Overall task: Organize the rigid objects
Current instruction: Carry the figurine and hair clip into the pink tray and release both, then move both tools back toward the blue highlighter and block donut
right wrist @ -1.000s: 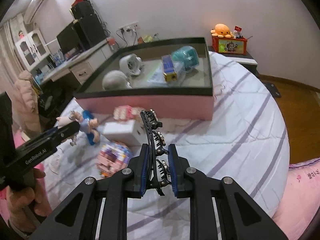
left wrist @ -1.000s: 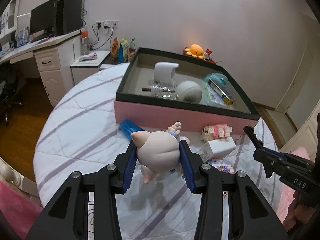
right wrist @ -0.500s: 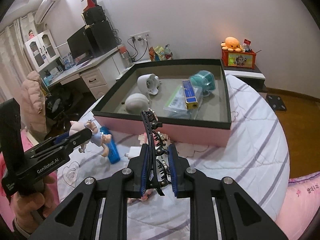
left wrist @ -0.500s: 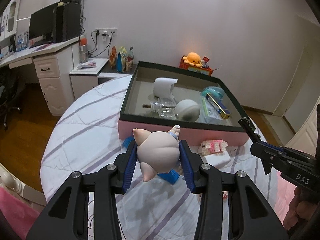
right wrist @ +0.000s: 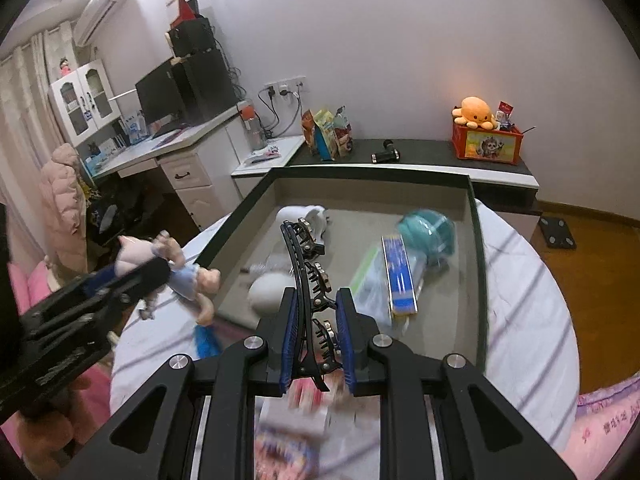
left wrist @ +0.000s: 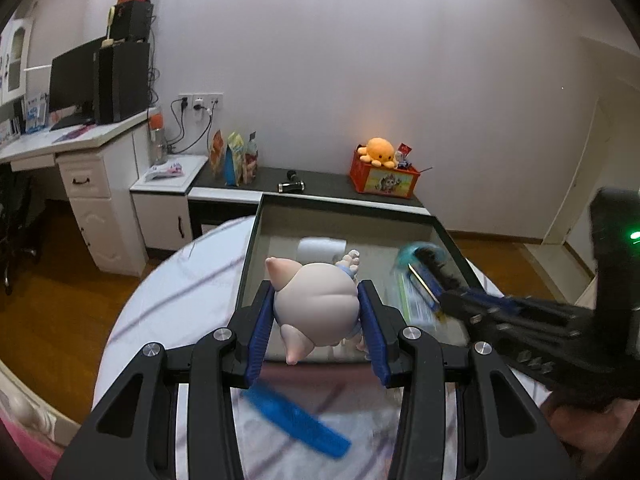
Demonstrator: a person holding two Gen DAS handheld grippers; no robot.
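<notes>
My left gripper (left wrist: 318,322) is shut on a pink pig doll (left wrist: 316,304) and holds it in the air over the near rim of the pink box (left wrist: 250,264). The doll also shows in the right wrist view (right wrist: 176,264). My right gripper (right wrist: 316,336) is shut on a black hair claw clip (right wrist: 308,276) and holds it above the box's near side (right wrist: 478,264). Inside the box lie a white cup (right wrist: 300,216), a grey-white ball (right wrist: 268,292), a teal round container (right wrist: 428,232) and a blue-and-gold packet (right wrist: 398,276).
A blue comb (left wrist: 296,420) lies on the striped white bedcover (left wrist: 180,292) below my left gripper. Blurred small boxes (right wrist: 296,424) lie under my right gripper. A desk (left wrist: 80,136), a low black shelf (left wrist: 320,188) and an orange toy crate (left wrist: 384,176) stand behind.
Both grippers have risen and moved forward toward the box, each still holding its object. The box now lies directly under them and the loose items on the bed have slid below.
</notes>
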